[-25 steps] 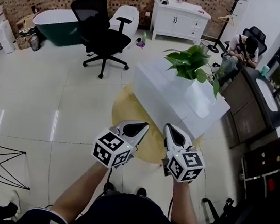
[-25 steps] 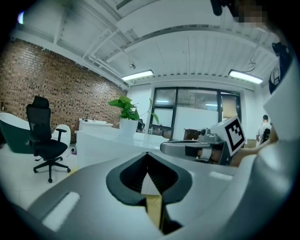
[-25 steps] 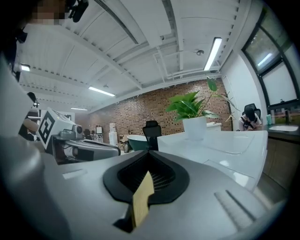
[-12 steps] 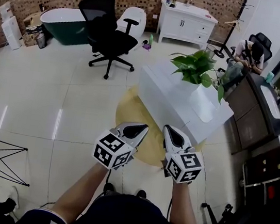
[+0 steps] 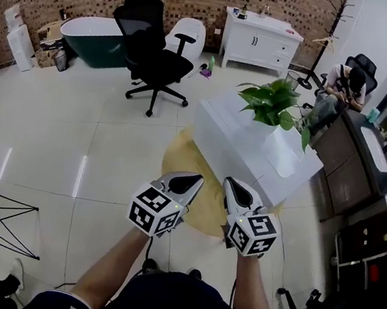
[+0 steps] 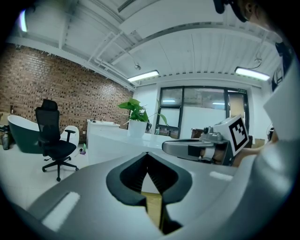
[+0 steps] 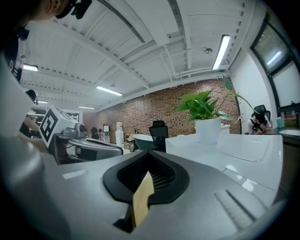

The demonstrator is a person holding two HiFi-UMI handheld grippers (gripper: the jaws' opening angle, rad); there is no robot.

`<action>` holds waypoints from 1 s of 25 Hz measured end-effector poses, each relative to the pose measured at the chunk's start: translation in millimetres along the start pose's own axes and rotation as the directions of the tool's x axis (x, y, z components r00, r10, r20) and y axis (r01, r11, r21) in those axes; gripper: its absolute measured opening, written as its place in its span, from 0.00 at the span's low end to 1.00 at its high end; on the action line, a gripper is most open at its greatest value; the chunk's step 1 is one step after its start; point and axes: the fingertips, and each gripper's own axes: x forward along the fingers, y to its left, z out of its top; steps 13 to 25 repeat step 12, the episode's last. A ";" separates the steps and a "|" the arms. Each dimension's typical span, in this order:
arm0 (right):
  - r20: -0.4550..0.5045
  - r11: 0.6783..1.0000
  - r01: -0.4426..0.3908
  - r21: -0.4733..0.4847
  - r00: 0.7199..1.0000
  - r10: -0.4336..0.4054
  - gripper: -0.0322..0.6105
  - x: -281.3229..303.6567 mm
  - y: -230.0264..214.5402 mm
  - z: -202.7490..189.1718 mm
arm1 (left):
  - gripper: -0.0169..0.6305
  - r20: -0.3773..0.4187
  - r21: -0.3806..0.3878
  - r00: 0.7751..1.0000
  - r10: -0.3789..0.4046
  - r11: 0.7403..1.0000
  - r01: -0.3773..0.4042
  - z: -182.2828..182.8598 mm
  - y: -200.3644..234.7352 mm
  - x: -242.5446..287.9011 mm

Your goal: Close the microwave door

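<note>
No microwave shows in any view. In the head view my left gripper (image 5: 194,181) and right gripper (image 5: 235,186) are held side by side at waist height, over the near edge of a round yellow rug (image 5: 190,165). Both point forward toward a long white table (image 5: 246,149). Each has its jaws shut with nothing between them. The left gripper view shows its own closed jaws (image 6: 147,158) and the right gripper (image 6: 169,146) beside them. From the right gripper view, its closed jaws (image 7: 150,163) and the left gripper (image 7: 116,149) are seen.
A potted green plant (image 5: 274,104) stands on the white table. Beyond are a black office chair (image 5: 155,52), a dark green bathtub (image 5: 94,37) and a white cabinet (image 5: 259,40) along a brick wall. A person (image 5: 349,83) sits at the far right by a dark counter (image 5: 358,154).
The room has slid slightly down and to the right in the head view. Both grippers keep their places side by side and stay shut.
</note>
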 end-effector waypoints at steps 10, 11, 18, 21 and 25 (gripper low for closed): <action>0.002 1.000 -0.013 -0.001 1.000 0.013 0.05 6.3 3.6 3.5 | 0.05 0.002 0.000 1.000 0.003 1.000 -0.003 2.5 4.0 -2.6; 0.002 1.000 -0.014 -0.001 1.000 0.014 0.05 6.5 4.1 3.5 | 0.05 0.002 -0.001 1.000 0.004 1.000 -0.004 2.5 4.2 -3.2; 0.001 1.000 -0.014 -0.002 1.000 0.014 0.05 6.7 4.6 3.4 | 0.05 0.002 -0.002 1.000 0.005 1.000 -0.005 2.5 4.6 -3.8; 0.001 1.000 -0.014 -0.002 1.000 0.014 0.05 6.7 4.6 3.4 | 0.05 0.002 -0.002 1.000 0.005 1.000 -0.005 2.5 4.6 -3.8; 0.001 1.000 -0.014 -0.002 1.000 0.014 0.05 6.7 4.6 3.4 | 0.05 0.002 -0.002 1.000 0.005 1.000 -0.005 2.5 4.6 -3.8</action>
